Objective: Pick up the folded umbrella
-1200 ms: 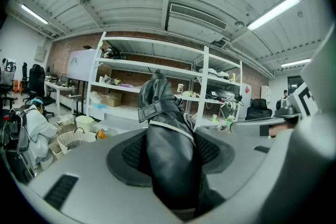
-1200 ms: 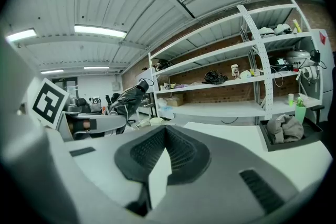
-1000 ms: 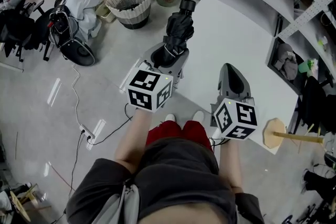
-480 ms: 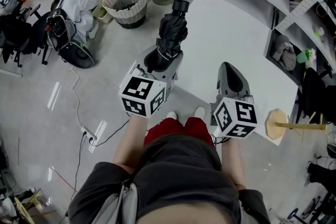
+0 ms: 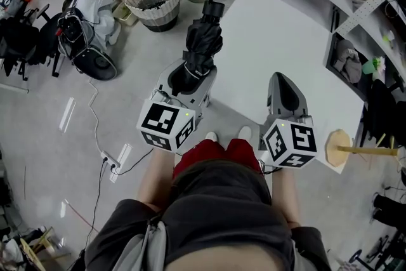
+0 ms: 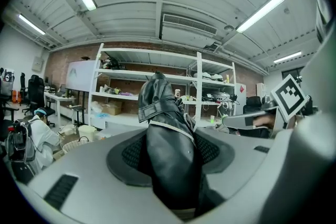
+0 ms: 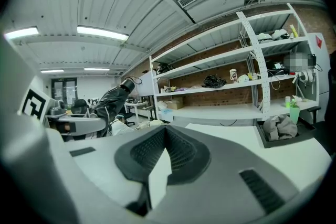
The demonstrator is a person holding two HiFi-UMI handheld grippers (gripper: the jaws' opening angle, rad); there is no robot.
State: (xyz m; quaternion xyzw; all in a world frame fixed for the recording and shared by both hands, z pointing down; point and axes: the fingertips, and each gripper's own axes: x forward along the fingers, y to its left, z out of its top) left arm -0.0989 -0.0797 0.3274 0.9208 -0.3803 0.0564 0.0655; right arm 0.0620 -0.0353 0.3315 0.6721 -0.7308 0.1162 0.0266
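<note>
L gripper (image 5: 189, 76) grips the folded umbrella (image 5: 203, 41).
Jaws clamped on one end; the rest sticks out fwd, in the air by the white tabletop (image 5: 279, 28) left edge. R gripper (image 5: 279, 82): jaws closed, empty.

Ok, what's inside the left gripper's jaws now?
The folded umbrella, clamped between the left gripper's pads, far end sticking out. Its near end is covered by the jaws, so the grip's depth can't be seen.
</note>
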